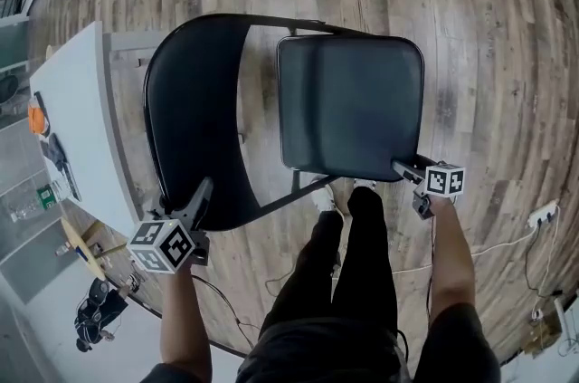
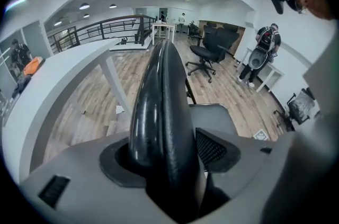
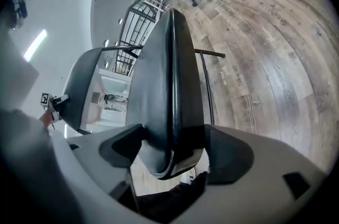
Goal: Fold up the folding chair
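A black folding chair stands unfolded on the wood floor. In the head view its padded seat [image 1: 348, 105] lies flat at centre and its curved backrest [image 1: 194, 119] is to the left. My left gripper [image 1: 201, 191] sits at the backrest's near end. In the left gripper view the backrest's edge [image 2: 164, 112] fills the space between the jaws, and the left gripper [image 2: 169, 159] is pressed onto it. My right gripper [image 1: 403, 168] is at the seat's near right corner. In the right gripper view the seat's edge [image 3: 169, 90] lies between the wide-spread jaws of the right gripper [image 3: 172, 149], which do not clamp it.
A white table [image 1: 77, 128] stands close to the chair's left side. The person's legs [image 1: 353, 263] are right behind the seat. A cable [image 1: 507, 241] and a power strip [image 1: 543, 214] lie on the floor at the right. Office chairs [image 2: 206, 56] stand further off.
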`<state>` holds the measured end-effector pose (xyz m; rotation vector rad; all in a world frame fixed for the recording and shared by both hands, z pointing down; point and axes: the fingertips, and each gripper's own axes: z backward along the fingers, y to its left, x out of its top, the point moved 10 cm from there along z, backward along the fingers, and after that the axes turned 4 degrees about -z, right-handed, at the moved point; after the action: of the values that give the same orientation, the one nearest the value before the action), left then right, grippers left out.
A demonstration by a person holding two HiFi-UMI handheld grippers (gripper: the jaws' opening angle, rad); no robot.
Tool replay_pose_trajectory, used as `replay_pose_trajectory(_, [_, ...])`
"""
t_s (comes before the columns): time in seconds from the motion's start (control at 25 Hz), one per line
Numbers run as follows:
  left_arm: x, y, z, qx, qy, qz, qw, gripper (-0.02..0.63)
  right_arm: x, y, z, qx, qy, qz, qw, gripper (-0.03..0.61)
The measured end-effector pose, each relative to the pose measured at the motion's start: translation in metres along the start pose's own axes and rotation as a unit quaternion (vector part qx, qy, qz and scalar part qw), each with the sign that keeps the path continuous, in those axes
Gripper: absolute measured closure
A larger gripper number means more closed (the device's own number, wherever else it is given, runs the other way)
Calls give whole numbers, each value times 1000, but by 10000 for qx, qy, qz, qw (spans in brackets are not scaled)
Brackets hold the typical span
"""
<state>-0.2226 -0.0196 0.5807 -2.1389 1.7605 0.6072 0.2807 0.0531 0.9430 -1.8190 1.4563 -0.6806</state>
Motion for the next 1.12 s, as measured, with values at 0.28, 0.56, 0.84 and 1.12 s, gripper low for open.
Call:
replay_pose_trajectory(0.28, [0, 7, -2, -448, 53, 204, 9988, 397, 2, -5, -13, 174, 71, -75, 9998, 230])
replay_pose_trajectory(0.56, [10, 5, 16, -656, 19, 200, 9976, 437, 9, 23, -4, 524, 244, -92, 9983, 231])
replay_pose_trajectory(0.84, [35, -6, 73, -784, -331, 303, 9959, 503, -7, 106, 20, 604, 626, 159, 9961, 233])
replay_pose_trajectory(1.12, [54, 13, 123, -869, -634, 369, 9935, 541, -7, 221, 27, 918, 891, 851, 9881, 233])
